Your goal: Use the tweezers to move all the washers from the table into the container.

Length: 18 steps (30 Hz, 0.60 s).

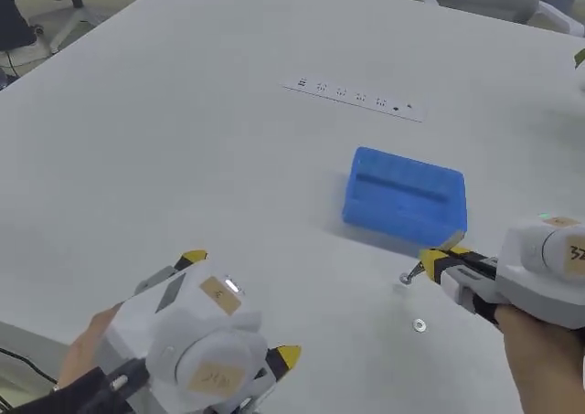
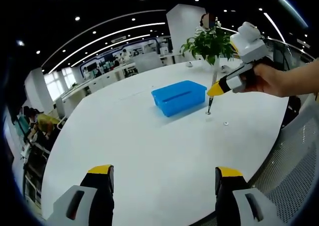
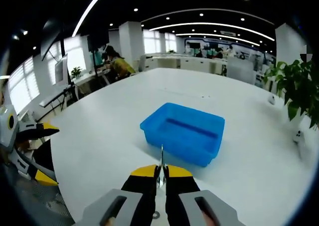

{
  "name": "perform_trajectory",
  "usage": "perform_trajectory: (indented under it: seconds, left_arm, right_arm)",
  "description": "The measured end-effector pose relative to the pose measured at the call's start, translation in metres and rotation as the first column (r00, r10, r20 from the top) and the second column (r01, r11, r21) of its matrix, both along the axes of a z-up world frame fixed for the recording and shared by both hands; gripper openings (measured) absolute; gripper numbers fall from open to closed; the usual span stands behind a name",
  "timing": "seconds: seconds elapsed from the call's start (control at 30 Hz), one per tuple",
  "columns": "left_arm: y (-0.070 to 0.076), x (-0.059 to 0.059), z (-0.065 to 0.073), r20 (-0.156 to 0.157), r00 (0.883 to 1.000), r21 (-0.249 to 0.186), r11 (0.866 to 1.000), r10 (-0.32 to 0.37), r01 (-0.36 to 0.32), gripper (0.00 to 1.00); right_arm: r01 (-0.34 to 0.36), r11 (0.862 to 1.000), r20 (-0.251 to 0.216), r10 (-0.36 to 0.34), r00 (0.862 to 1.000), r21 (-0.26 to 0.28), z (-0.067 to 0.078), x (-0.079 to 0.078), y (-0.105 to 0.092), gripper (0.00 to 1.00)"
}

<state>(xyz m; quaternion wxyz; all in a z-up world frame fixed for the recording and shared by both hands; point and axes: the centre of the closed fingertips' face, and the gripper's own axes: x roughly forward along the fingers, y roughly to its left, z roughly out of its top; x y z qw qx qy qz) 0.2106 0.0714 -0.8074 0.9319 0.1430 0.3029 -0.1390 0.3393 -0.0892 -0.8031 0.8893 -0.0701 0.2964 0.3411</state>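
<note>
Now, nearest us, our left gripper hangs idle with its jaws spread wide, holding nothing. Our right gripper is clamped narrow on the tweezers, whose tips point down at a washer on the table. Whether they already pinch it is too small to tell. A second washer lies beside that gripper's jaws, on the side nearer us. Just beyond the tips sits the blue container. We judge it best to nip the washer's rim, lift just enough to pass the wall, then let go over the container's middle.
</note>
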Motion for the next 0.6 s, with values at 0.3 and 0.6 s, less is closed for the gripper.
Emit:
perform_trajectory:
  seconds: [0.3,0.6]
  left_arm:
    - [0.001,0.0,0.0,0.0,1.0,0.01,1.0,0.0,0.0,0.86]
    - [0.003,0.002,0.004,0.021,1.0,0.003,1.0,0.014,-0.014,0.86]
  right_arm:
    - [-0.015,1.0,0.012,0.014,1.0,0.014,0.018,0.001,0.006,0.01]
    - [-0.077,0.996,0.072,0.08,0.994,-0.044,0.033,0.004,0.016,0.01]
